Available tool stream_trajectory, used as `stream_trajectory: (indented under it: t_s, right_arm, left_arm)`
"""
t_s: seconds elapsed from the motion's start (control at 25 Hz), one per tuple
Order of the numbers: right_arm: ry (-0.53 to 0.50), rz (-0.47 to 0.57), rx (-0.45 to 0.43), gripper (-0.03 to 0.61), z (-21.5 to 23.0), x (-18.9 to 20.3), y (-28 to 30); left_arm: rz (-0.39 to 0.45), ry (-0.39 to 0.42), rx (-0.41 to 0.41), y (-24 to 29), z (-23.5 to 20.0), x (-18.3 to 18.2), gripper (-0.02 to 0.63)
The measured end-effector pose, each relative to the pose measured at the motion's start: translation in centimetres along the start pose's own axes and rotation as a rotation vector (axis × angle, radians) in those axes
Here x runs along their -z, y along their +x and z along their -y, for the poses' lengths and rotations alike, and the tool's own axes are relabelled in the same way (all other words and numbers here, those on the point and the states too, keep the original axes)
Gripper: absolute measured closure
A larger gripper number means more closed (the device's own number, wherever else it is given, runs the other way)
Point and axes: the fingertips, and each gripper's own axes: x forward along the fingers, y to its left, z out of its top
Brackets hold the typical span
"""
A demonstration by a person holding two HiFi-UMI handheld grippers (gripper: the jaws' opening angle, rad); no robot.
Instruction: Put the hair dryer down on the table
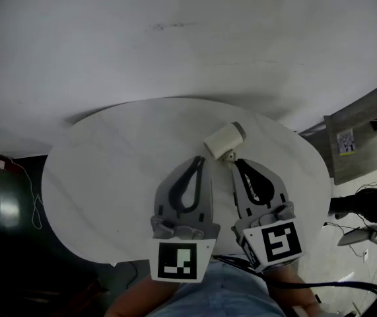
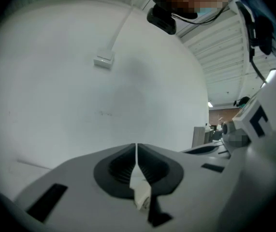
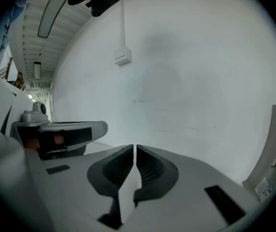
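Note:
A cream hair dryer [image 1: 222, 139] with a grey end lies on the round white table [image 1: 109, 177], toward its far side. No gripper touches it. Both grippers hang above the table's near half, pointing at the dryer. The left gripper [image 1: 199, 158] has its jaws pressed together with nothing between them, which its own view [image 2: 137, 149] confirms. Just right of it, the right gripper [image 1: 236, 162] is shut and empty too, its jaw tips meeting [image 3: 135, 151]. Neither gripper view shows the dryer; both look at the white wall.
A grey cabinet [image 1: 363, 137] stands right of the table, with cables and dark gear on the floor below it. A thin cable [image 1: 23, 177] lies on the dark floor at left. A small white box [image 3: 122, 58] with a cord hangs on the wall.

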Motion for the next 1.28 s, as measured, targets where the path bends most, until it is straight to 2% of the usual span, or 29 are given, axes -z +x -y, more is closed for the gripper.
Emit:
stream_trajectory:
  t_s: [0.24,0.36,0.72,1.28]
  right_arm:
    - [-0.028,0.105,0.025,0.565,-0.5,-3.8,-2.2]
    - [-0.041,0.144,0.016,0.566,-1.0,-4.5,-2.7]
    - [-0.069,0.167,0.024,0.568,-1.7,-4.7,-4.4]
    - [-0.085,0.194,0.015,0.568,-0.6,-4.7,-5.7]
  left_arm:
    - [0.049,0.063,0.035,-1.3,1.2,-2.7,0.597]
    - [0.071,0.085,0.036,-1.5,1.3,-3.3,0.597]
    - [0.081,0.081,0.047,-2.6,2.1,-3.6,0.597]
    - [0.08,0.1,0.059,-2.5,4.3,-3.3,0.597]
